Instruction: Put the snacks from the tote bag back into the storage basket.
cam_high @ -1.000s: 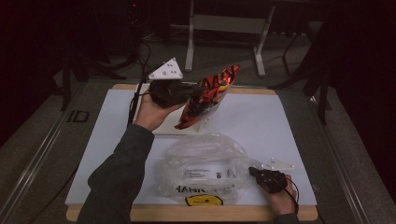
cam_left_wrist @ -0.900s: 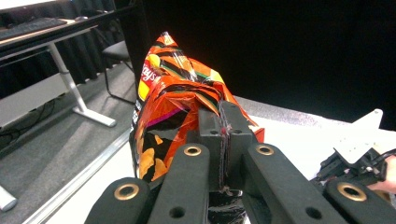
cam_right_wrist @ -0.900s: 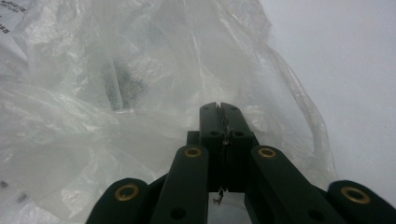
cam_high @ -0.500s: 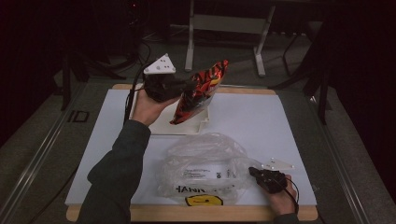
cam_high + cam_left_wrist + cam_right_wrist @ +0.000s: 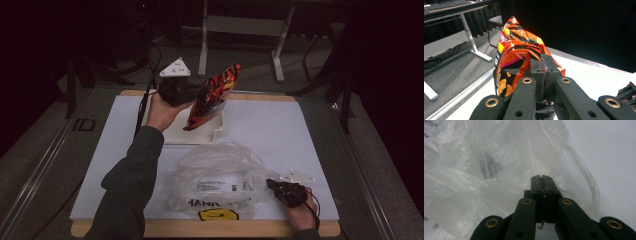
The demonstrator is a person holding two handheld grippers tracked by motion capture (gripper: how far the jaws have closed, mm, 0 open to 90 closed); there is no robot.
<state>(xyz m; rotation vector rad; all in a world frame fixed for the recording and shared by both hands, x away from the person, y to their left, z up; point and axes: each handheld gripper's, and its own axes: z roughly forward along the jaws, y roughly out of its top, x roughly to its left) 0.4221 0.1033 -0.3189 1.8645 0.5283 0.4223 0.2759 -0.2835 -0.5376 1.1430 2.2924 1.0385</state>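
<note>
Since the earlier frame, left hand-held gripper [image 5: 197, 92] carried the crinkled orange-black chip bag [image 5: 212, 97] lower, toward 7 o'clock; jaws clenched on its edge, above a white tray [image 5: 200, 134]. Right hand-held gripper [image 5: 272, 184], at 5 o'clock, pinches the clear plastic bag [image 5: 220, 177]. Worktop [image 5: 280, 130] at 3 o'clock lies open.

- The room is dim, with black curtains [image 5: 579, 27] closing off the far side.
- Grey carpet floor [image 5: 456, 72] surrounds the counter [image 5: 280, 125], which has a white top and a wooden edge.
- A white-legged desk [image 5: 245, 25] stands behind, a dark chair [image 5: 495, 21] near it.
</note>
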